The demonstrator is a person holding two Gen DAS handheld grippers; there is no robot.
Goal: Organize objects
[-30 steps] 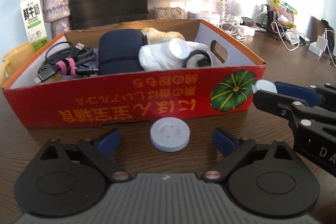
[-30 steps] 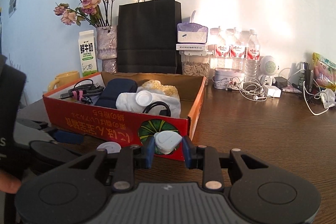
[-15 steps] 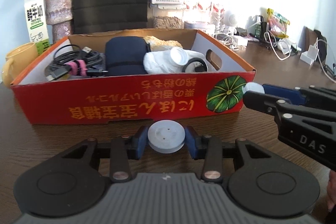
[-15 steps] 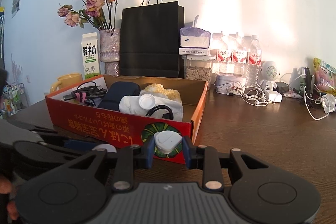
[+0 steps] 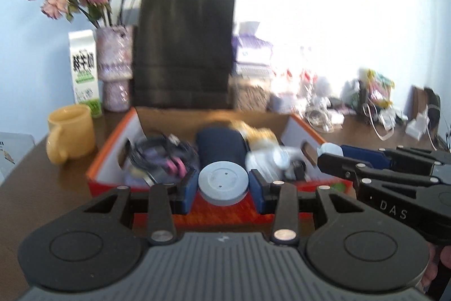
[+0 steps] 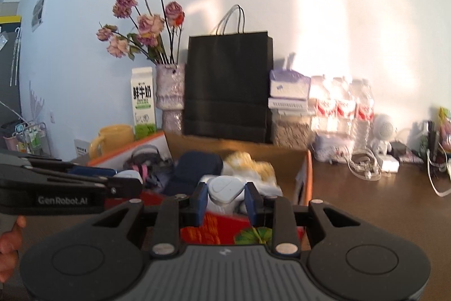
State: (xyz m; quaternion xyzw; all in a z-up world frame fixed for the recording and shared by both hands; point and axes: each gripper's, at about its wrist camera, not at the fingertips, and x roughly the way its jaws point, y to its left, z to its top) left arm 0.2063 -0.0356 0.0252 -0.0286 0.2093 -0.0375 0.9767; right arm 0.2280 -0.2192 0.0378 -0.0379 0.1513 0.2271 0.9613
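Jaws of left gripper (image 5: 222, 186) clenched on a grey disc (image 5: 223, 182), held above the near wall of the red box (image 5: 112, 174). Jaws of right gripper (image 6: 225, 198) clenched on a white plug (image 6: 225, 188), raised over the same box. Further left on the tabletop (image 5: 33, 188): yellow mug (image 5: 70, 129), milk carton (image 5: 84, 69). Behind: black bag (image 5: 183, 47).

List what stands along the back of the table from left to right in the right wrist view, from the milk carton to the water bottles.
Milk carton → vase of dried flowers → black paper bag → purple tissue pack → water bottles.
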